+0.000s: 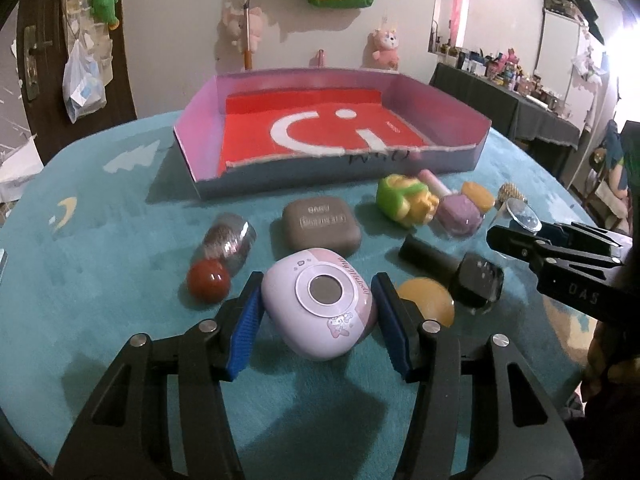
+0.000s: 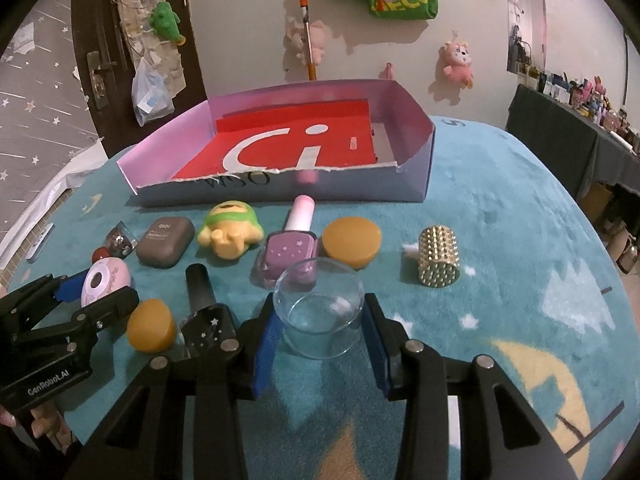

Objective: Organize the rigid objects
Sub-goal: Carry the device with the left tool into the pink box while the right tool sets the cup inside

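With blue pads pinching a rounded pink-and-lilac plastic case [image 1: 320,304], the left gripper [image 1: 318,320] matches the right gripper [image 2: 319,334] clamped on a clear glass cup [image 2: 320,312], both resting on the teal tablecloth [image 2: 500,240]; pickup seems underway, and next comes lifting each into the shallow red-lined cardboard box [image 2: 416,160] behind.

The surface [image 2: 500,208] has a fuzzy teal plush cloth, matt; the little cup [image 2: 320,316] is clear glossy glass; the pink case [image 1: 320,304] looks like smooth shiny plastic; the gold cylinder [image 2: 438,258] is studded metal; the box [image 1: 456,108] is torn-edged cardboard
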A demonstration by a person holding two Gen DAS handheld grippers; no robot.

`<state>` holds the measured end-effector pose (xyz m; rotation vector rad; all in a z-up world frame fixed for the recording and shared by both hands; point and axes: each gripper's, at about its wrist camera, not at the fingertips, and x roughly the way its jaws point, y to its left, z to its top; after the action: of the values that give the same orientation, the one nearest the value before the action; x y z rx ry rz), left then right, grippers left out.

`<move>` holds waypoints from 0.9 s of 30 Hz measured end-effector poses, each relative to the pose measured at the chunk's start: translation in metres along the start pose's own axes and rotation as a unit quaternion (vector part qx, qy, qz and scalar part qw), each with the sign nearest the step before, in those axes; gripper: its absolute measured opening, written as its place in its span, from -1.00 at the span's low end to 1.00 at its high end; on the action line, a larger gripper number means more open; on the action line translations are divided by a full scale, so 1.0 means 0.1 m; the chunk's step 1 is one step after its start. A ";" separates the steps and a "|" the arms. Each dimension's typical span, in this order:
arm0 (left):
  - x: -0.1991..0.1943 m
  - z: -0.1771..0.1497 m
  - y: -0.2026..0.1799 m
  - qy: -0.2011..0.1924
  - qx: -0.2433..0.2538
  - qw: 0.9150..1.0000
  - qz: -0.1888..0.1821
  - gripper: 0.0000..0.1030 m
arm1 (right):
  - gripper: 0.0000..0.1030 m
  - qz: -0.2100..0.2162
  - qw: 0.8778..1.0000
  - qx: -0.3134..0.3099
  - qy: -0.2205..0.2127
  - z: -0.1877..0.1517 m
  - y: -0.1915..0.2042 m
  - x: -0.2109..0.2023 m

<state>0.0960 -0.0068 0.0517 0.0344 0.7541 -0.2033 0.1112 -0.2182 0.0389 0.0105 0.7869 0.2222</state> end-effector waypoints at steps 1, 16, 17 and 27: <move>-0.02 0.04 0.00 -0.004 0.000 1.000 0.000 0.01 | -0.17 0.000 1.000 -0.002 -0.003 0.02 0.01 -0.01; 0.29 0.97 0.30 0.002 0.009 1.000 -0.030 0.01 | -0.17 0.003 0.997 -0.061 -0.052 0.99 -0.09 0.12; 0.36 1.03 0.31 0.010 0.014 0.999 -0.029 0.01 | -0.17 0.004 0.996 -0.072 -0.043 1.11 -0.10 0.21; 0.95 1.33 0.44 0.085 0.032 0.996 -0.021 0.01 | -0.17 0.015 0.991 -0.107 0.080 1.54 -0.17 0.93</move>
<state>0.2621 0.0059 0.0825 0.0969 0.9192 -0.2672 0.2864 -0.2051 0.0814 -0.2008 0.9198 0.3380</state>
